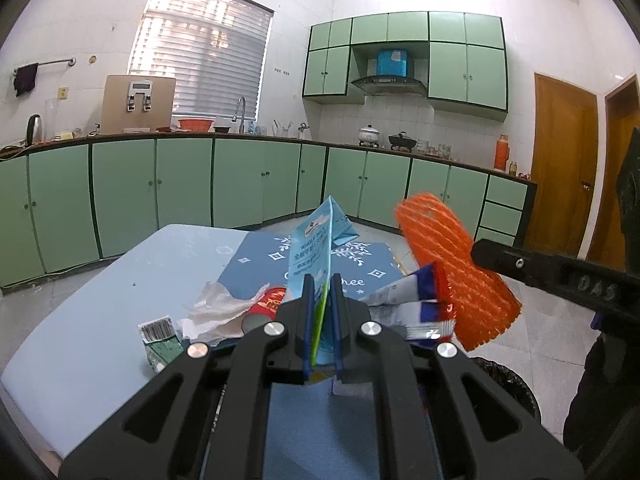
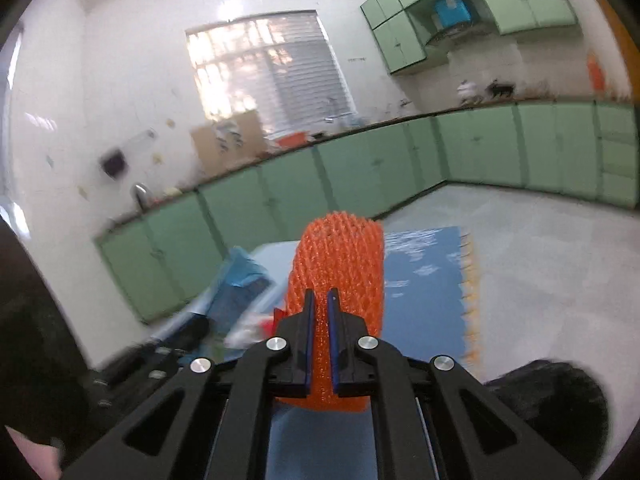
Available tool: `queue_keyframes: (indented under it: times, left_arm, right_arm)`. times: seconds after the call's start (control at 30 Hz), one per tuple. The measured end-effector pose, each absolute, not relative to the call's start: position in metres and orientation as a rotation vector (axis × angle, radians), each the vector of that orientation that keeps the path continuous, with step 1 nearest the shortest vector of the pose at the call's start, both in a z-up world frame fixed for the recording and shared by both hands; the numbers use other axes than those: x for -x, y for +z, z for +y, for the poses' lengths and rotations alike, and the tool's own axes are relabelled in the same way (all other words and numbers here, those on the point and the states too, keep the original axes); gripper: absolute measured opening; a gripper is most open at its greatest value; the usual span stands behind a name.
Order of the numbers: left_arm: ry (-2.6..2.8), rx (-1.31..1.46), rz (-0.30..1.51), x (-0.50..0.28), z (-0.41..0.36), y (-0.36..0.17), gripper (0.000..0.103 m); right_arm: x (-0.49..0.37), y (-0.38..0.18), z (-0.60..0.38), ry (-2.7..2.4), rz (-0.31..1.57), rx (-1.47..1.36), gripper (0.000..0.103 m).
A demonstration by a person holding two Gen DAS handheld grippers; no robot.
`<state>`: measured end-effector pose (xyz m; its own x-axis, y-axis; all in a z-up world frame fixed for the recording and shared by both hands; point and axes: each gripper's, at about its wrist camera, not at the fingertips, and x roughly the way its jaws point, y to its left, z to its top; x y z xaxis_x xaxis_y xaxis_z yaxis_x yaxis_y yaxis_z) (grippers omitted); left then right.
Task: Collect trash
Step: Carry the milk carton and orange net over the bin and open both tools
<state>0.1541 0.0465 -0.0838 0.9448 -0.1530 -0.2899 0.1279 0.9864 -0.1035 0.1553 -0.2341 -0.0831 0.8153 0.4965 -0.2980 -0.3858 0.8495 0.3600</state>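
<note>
My left gripper is shut on a flattened light-blue milk carton, held upright above the table. My right gripper is shut on an orange foam net sleeve; it also shows in the left wrist view, held in the air at the right. On the table lie crumpled white tissue, a red can, a green packet with a barcode and a white-and-blue wrapper. A black-lined trash bin stands low at the right; in the right wrist view it is at the lower right.
The pale blue table carries a darker blue patterned mat. Green kitchen cabinets line the walls behind. A wooden door is at the right. Tiled floor lies beyond the table.
</note>
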Motion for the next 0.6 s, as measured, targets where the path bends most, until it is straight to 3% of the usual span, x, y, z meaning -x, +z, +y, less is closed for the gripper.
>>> queue_keyframes:
  times: [0.13, 0.6]
  left_arm:
    - [-0.145, 0.086, 0.304, -0.153, 0.047, -0.083, 0.007]
    - [-0.256, 0.088, 0.317, -0.144, 0.013, -0.076, 0.007]
  right_arm:
    - [-0.146, -0.077, -0.232, 0.343, 0.361, -0.168, 0.006]
    - [-0.123, -0.070, -0.282, 0.226, 0.340, -0.205, 0.006]
